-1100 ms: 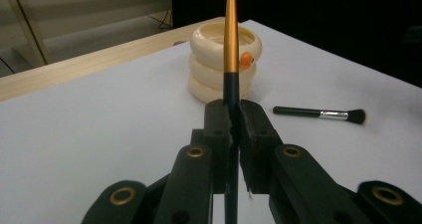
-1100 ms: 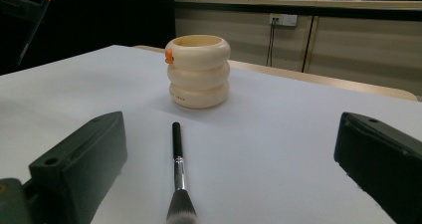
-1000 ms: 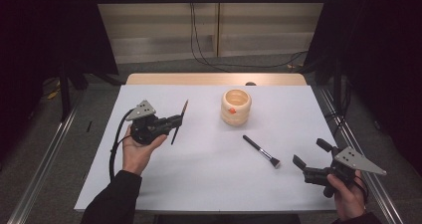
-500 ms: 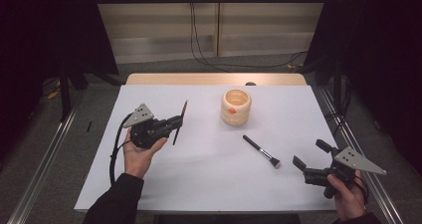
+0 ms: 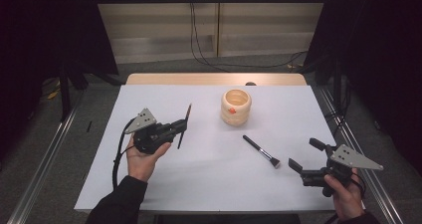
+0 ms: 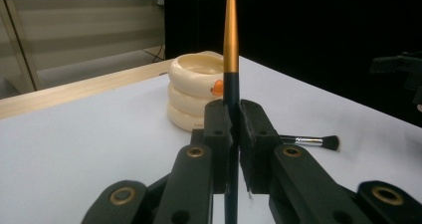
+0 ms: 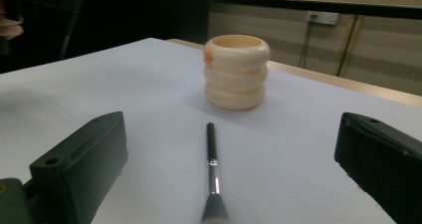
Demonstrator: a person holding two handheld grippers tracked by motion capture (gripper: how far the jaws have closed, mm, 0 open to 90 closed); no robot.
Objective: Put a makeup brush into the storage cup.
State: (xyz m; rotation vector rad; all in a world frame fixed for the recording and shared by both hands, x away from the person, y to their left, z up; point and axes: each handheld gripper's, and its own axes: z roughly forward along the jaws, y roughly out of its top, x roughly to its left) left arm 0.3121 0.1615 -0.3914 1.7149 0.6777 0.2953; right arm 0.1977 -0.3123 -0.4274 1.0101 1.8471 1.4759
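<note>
Black-handled pencil (image 6: 230, 50), clamped in the left claw (image 5: 180, 130), had drifted slightly nearer, suggesting transport toward the holder (image 5: 236, 106), while the right claw (image 5: 304, 156) waited apart near the brush (image 5: 261, 151).

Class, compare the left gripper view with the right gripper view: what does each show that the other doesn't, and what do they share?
Left gripper view alone: the left gripper, jaws shut on a slim brush with a gold ferrule and pointed tip, standing upright between them.

Right gripper view alone: the right gripper, jaws wide apart and holding nothing, with a wall socket on the far wall.

Both: the cream ribbed pot with its orange mark, the black-handled makeup brush lying flat, and the white table.
</note>
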